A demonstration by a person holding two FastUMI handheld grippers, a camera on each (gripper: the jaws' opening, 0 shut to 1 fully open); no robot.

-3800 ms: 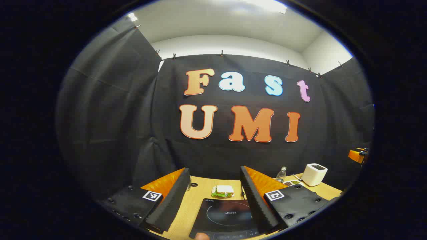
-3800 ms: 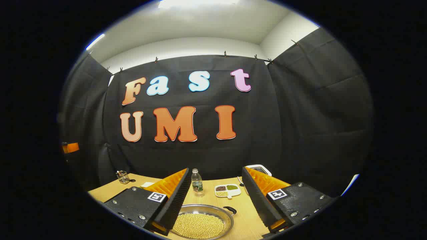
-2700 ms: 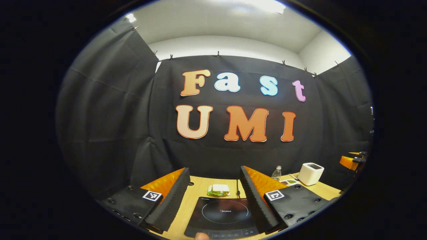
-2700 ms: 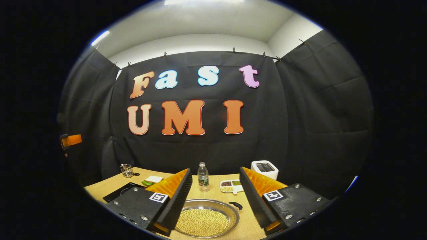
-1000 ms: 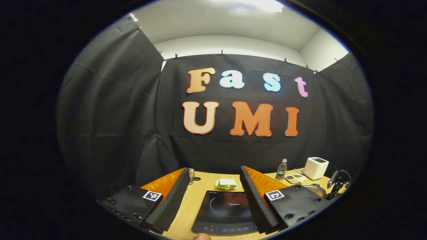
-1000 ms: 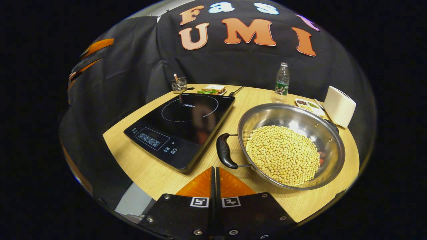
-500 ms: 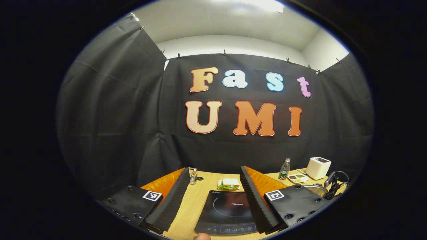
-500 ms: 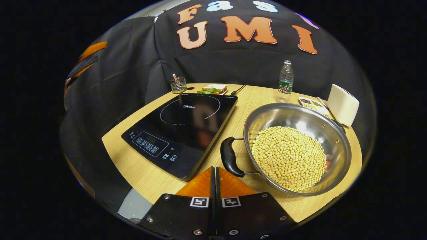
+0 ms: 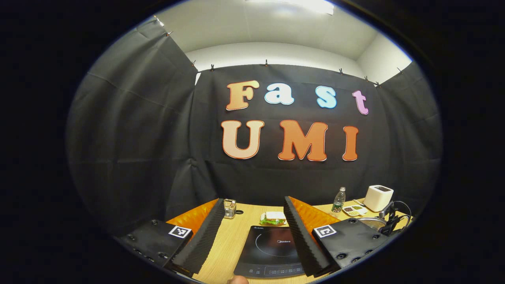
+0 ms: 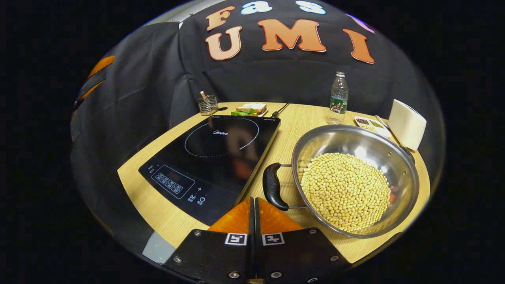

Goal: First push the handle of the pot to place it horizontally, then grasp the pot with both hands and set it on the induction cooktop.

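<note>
A steel pot (image 10: 398, 157) full of pale beans sits on the wooden table at the right in the right gripper view. Its near black handle (image 10: 272, 191) points toward the cooktop's front corner, and a far handle (image 10: 408, 154) peeks over the rim. My right gripper (image 10: 252, 199) is shut with nothing in it, its tips just in front of that near handle, apart from it. The black induction cooktop (image 10: 213, 152) lies left of the pot. In the left gripper view my left gripper (image 9: 252, 221) stands open above the cooktop (image 9: 272, 248), with the pot's rim (image 9: 371, 222) at far right.
At the table's back stand a water bottle (image 10: 338, 96), a white toaster (image 10: 406, 124), a divided dish of beans (image 10: 369, 124), a sandwich (image 10: 252, 107) and a wire holder (image 10: 207, 104). The table's front edge runs just below the cooktop. The other gripper (image 9: 390, 219) shows near the pot.
My right gripper has shut and tipped down over the table, coming close in front of the pot's near handle. The left gripper has drifted slightly left and stays open.
</note>
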